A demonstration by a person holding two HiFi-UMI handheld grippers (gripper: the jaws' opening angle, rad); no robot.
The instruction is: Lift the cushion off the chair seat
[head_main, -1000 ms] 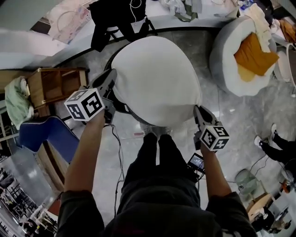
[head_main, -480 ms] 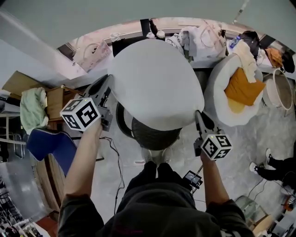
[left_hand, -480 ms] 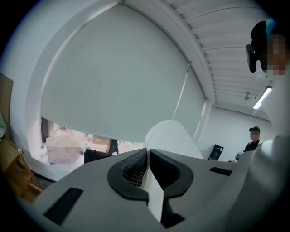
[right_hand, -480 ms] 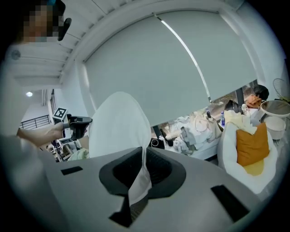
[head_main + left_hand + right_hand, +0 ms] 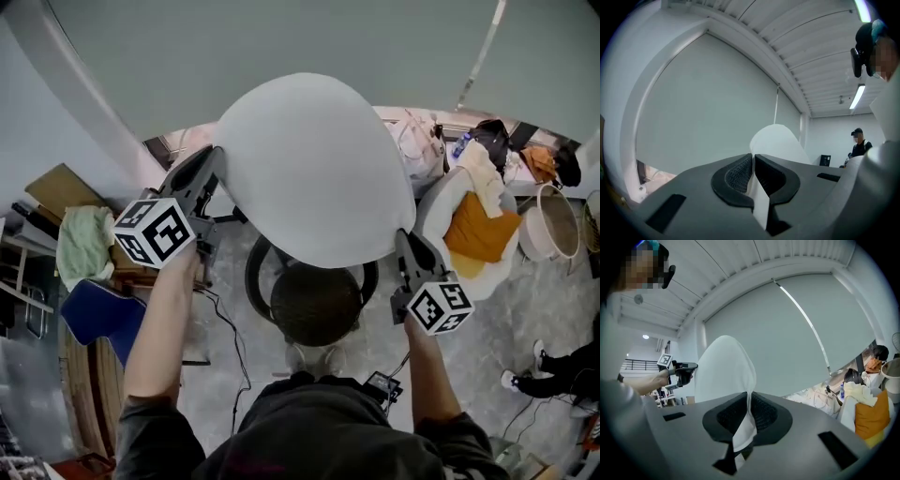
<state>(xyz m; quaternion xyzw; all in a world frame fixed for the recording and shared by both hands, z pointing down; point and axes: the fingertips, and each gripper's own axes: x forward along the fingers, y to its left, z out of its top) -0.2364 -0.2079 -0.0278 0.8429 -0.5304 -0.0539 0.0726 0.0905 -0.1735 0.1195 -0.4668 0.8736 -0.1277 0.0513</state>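
Holding the white cushion (image 5: pixel 314 169) level, well above the round chair seat (image 5: pixel 314 302), likely needs an even pull from both sides. The left gripper (image 5: pixel 214 169) and right gripper (image 5: pixel 405 246) each clench its fabric edge. Below is grey floor (image 5: pixel 234 375); an orange-cushioned chair (image 5: pixel 478 230) stands at the right.

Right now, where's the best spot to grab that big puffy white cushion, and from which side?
Pinch the cushion by its thin edge seam, coming in from opposite sides. Its round middle looks too fat for the jaws, but the flat rim fits between them, which is how the left tool and right tool grip it.
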